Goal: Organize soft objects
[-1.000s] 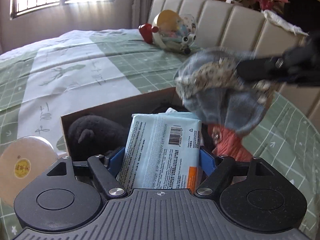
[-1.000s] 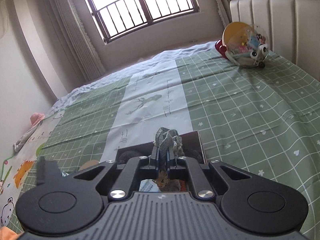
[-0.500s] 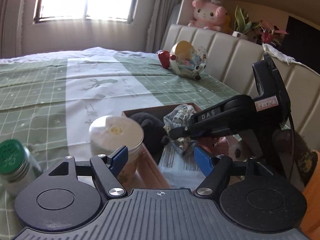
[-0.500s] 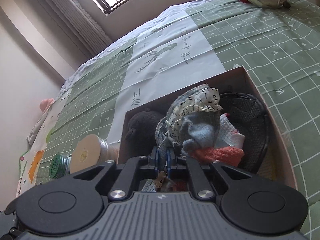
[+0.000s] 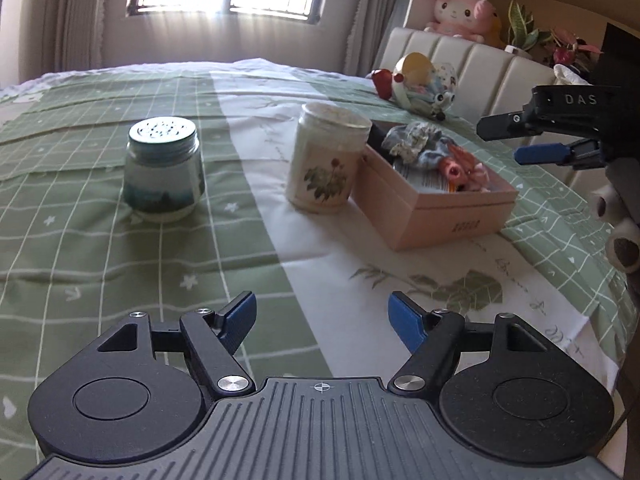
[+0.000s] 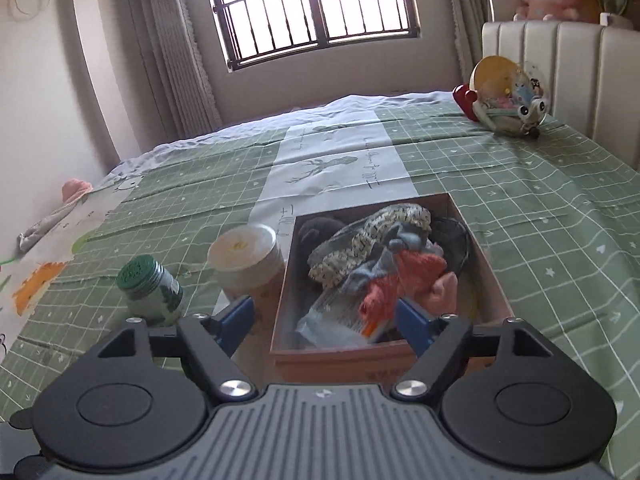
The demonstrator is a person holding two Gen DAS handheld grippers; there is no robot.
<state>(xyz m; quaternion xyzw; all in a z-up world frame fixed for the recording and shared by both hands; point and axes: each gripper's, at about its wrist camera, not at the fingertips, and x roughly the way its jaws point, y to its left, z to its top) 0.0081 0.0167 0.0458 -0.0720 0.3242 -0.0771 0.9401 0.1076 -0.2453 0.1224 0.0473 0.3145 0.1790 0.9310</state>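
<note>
A pink cardboard box (image 5: 436, 212) (image 6: 486, 268) sits on the green checked bedspread. It holds a blue-grey patterned fabric piece (image 5: 416, 142) (image 6: 368, 244), an orange knit item (image 5: 460, 168) (image 6: 400, 276), a dark plush (image 6: 320, 228), a black mesh item (image 6: 454, 236) and a wipes packet (image 6: 340, 320). My left gripper (image 5: 322, 316) is open and empty, low over the bed, well short of the box. My right gripper (image 6: 324, 316) is open and empty, above the box's near end; it also shows in the left wrist view (image 5: 520, 140).
A cream floral jar (image 5: 326, 160) (image 6: 248, 260) stands against the box's left side. A green-lidded glass jar (image 5: 164, 166) (image 6: 148, 284) stands further left. A round toy bag (image 5: 424, 80) (image 6: 508, 104) lies by the padded headboard (image 5: 500, 68).
My right gripper opened, let go of the blue-grey fabric piece into the box, and drew back. My left gripper pulled back and lower, away from the box.
</note>
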